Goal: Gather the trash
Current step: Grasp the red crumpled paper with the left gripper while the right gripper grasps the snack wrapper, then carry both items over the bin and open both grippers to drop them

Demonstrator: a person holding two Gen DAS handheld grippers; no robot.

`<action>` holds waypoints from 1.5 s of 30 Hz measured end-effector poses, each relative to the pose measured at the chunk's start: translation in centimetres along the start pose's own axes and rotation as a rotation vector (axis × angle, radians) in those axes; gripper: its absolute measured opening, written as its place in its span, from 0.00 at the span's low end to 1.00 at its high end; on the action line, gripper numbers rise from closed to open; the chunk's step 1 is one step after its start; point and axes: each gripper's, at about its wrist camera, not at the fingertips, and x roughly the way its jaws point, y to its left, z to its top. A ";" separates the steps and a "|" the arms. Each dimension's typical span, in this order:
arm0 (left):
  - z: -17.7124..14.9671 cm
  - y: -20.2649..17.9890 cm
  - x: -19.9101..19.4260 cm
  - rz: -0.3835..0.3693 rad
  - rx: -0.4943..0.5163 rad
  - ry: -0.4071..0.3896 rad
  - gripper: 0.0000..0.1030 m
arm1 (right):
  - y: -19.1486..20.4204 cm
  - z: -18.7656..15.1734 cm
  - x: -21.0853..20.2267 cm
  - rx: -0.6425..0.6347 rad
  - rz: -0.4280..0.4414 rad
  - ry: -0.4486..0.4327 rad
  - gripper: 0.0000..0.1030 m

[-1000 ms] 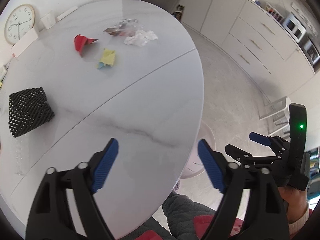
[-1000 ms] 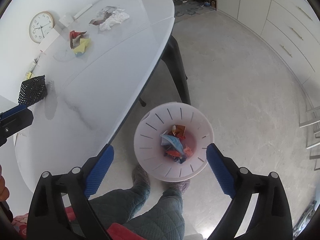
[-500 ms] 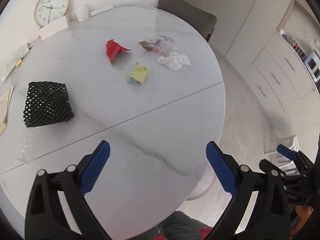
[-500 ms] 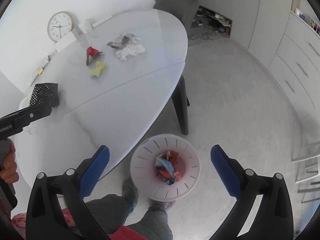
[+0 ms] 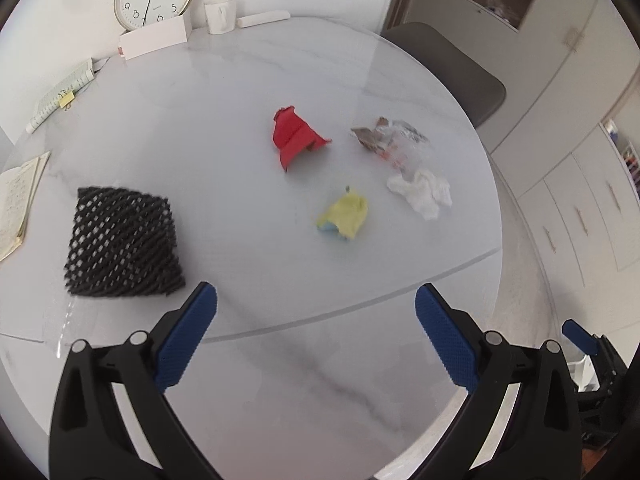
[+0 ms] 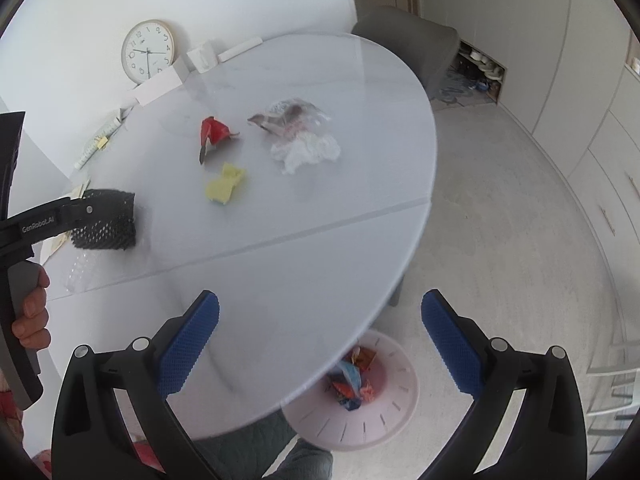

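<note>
Your white table (image 5: 248,80) carries the trash well beyond both grippers: black mesh (image 5: 122,242), red wrapper (image 5: 294,140), clear wrapper (image 5: 394,140), white tissue (image 5: 422,194), yellow scrap (image 5: 344,218). Left gripper (image 5: 316,336) is opening, empty. Right gripper (image 6: 320,340) gapes wide, empty.

1. The pale pink slotted plastic waste bin (image 6: 360,408) on the floor is partly hidden under the edge of the white marble-patterned oval table (image 6: 304,272); the crumpled scraps inside it are too small to tell apart.
2. The black foam mesh sleeve (image 5: 120,244) is blurred in the left wrist view, and in the right wrist view the left gripper's black body covers its near corner.
3. The open notebook with handwritten pages (image 5: 16,208) is cut off by the picture's left edge.
4. The print on the crumpled clear plastic wrapper (image 5: 394,140) cannot be read.
</note>
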 end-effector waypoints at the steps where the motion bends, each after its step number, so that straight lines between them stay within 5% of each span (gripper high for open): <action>1: 1.1 0.2 0.8 -0.012 -0.010 0.003 0.92 | 0.3 1.0 0.6 -0.010 -0.004 -0.002 0.98; 14: 13.2 3.1 14.9 -0.030 -0.168 0.118 0.92 | 2.4 16.1 13.5 -0.125 0.007 0.080 0.97; 25: 16.1 3.0 21.1 0.011 -0.219 0.166 0.92 | 5.1 20.3 22.0 -0.290 0.000 0.184 0.97; 27: 16.3 2.4 21.2 0.027 -0.200 0.159 0.86 | 5.4 20.3 22.7 -0.313 0.000 0.190 0.97; 31: 16.7 1.8 20.9 0.057 -0.158 0.142 0.49 | 5.7 20.2 23.5 -0.309 0.020 0.215 0.69; 36: 16.8 2.3 20.6 0.056 -0.185 0.153 0.46 | 5.7 20.4 22.9 -0.282 0.039 0.203 0.51; 45: 17.8 2.9 18.8 0.043 -0.180 0.110 0.45 | 5.0 21.7 20.6 -0.243 0.052 0.135 0.48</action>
